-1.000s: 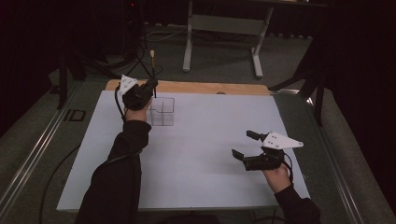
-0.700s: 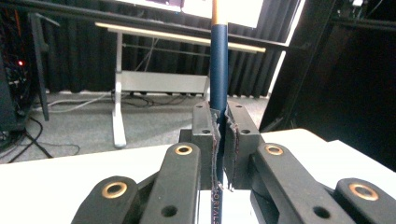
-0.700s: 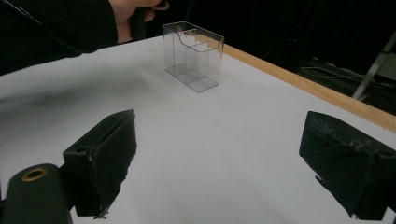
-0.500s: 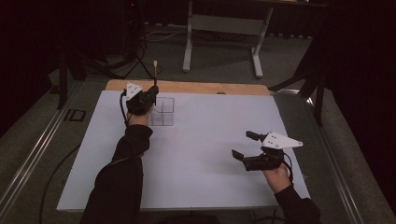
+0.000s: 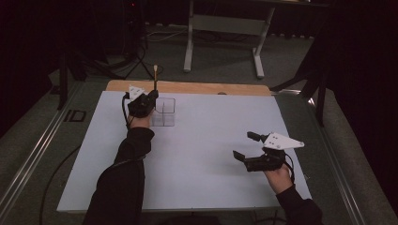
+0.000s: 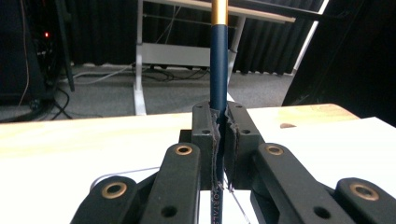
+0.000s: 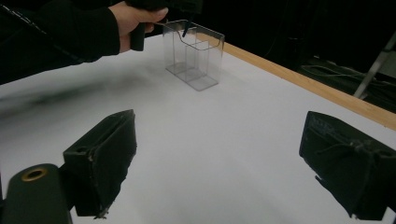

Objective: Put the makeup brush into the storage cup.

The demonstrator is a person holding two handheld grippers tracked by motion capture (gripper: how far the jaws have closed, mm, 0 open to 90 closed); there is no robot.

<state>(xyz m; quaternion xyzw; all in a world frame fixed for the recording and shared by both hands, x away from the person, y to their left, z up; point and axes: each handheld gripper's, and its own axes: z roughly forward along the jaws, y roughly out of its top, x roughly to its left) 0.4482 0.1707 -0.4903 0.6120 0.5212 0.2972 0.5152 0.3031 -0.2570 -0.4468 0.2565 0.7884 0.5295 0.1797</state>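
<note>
Left gripper (image 5: pixel 149 99) clamped on upright dark-blue brush with gold ferrule (image 6: pixel 218 56), its lower tip at the rim of the clear plastic divided organizer box (image 5: pixel 164 111) at the white desk's (image 5: pixel 206 154) far-left. Likely insertion step; next, lower straight into a compartment, then release. Right gripper (image 5: pixel 248 146) jaws apart, empty, well apart.

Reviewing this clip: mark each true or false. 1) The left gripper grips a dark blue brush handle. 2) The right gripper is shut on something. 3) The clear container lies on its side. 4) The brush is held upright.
1) True: the left gripper is clamped on the dark blue brush.
2) False: the right gripper has its jaws wide apart, empty, over the white table.
3) False: the clear container stands upright.
4) True.
</note>
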